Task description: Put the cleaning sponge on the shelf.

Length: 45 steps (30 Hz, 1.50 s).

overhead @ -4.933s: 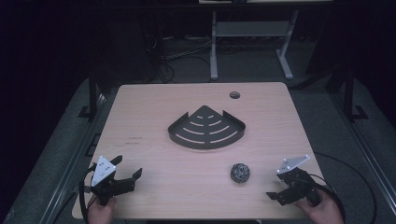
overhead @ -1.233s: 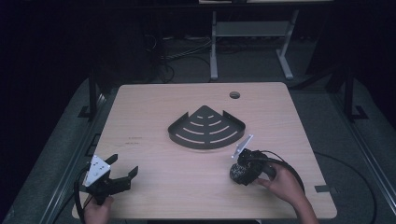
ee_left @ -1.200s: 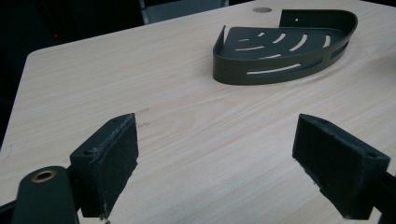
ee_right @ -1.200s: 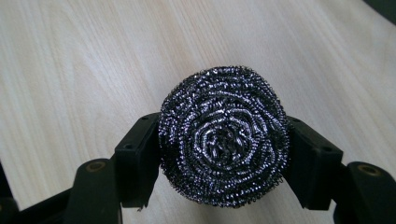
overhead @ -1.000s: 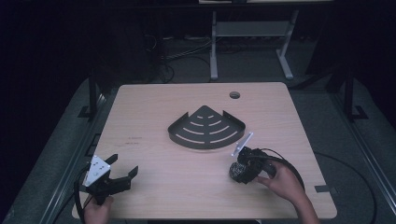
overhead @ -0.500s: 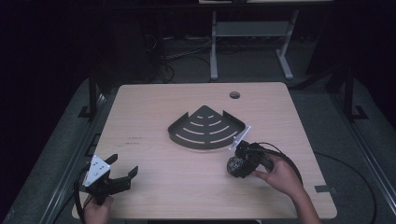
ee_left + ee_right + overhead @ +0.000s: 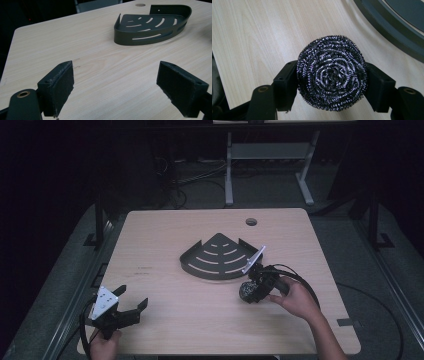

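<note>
A round steel-wool scourer [image 7: 331, 72] sits squeezed between the two black jaws of my right gripper [image 7: 331, 82], which is shut on it. From above, the scourer [image 7: 247, 291] hangs just off the table, right of centre, at the tip of the right gripper [image 7: 252, 292]. A dark fan-shaped slotted corner basket [image 7: 220, 256] lies in the middle of the table, just up and left of the scourer; its rim [image 7: 387, 27] crosses the top right of the right gripper view. My left gripper [image 7: 131, 310] rests open near the front left corner, its jaws wide apart over bare wood [image 7: 115, 82].
The light wooden table [image 7: 170, 235] has a round cable hole [image 7: 251, 222] at the back right. The basket [image 7: 150, 25] lies far ahead of the left jaws. A metal stand [image 7: 265, 155] and cables sit on the dark floor behind the table.
The right gripper came from the front right corner to the scourer, closed on it, and over the last second has carried it slightly left and toward the basket. The left gripper stayed put.
</note>
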{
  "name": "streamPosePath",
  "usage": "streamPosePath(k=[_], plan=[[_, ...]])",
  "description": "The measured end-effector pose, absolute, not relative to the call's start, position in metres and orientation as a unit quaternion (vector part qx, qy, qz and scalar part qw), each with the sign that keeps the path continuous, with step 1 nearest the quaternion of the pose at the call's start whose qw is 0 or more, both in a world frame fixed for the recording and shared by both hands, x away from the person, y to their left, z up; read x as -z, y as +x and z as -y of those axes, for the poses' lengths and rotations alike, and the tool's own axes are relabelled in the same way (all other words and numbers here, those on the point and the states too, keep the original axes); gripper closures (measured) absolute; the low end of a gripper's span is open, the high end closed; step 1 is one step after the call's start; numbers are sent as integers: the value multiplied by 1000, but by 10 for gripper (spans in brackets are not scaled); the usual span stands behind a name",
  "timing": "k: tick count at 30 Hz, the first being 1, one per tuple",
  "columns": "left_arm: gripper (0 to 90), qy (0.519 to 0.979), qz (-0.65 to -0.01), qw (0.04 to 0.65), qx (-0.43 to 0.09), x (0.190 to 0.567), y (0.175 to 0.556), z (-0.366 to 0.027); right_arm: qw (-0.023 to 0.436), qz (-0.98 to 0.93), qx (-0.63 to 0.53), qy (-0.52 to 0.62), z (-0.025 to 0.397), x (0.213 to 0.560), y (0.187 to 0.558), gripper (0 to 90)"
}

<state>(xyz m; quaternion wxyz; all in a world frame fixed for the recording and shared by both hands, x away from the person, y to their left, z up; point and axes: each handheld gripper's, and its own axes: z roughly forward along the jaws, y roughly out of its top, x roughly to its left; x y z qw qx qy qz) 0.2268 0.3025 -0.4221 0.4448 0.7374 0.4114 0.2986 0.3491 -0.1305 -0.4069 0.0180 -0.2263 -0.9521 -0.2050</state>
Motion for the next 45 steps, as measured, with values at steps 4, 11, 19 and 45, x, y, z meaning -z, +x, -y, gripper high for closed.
streamPosePath(k=[4,11,19,45], plan=[[138,739,-409,445,-298,422,227,-302,18,953,202,-224,128,405,353,338],[138,738,-410,445,-298,422,227,-302,23,953,202,-224,125,402,360,338],[138,738,-411,446,-298,422,227,-302,26,951,209,-224,122,399,367,338],[138,738,-410,446,-296,422,228,-302,23,956,201,-214,103,383,385,338]])
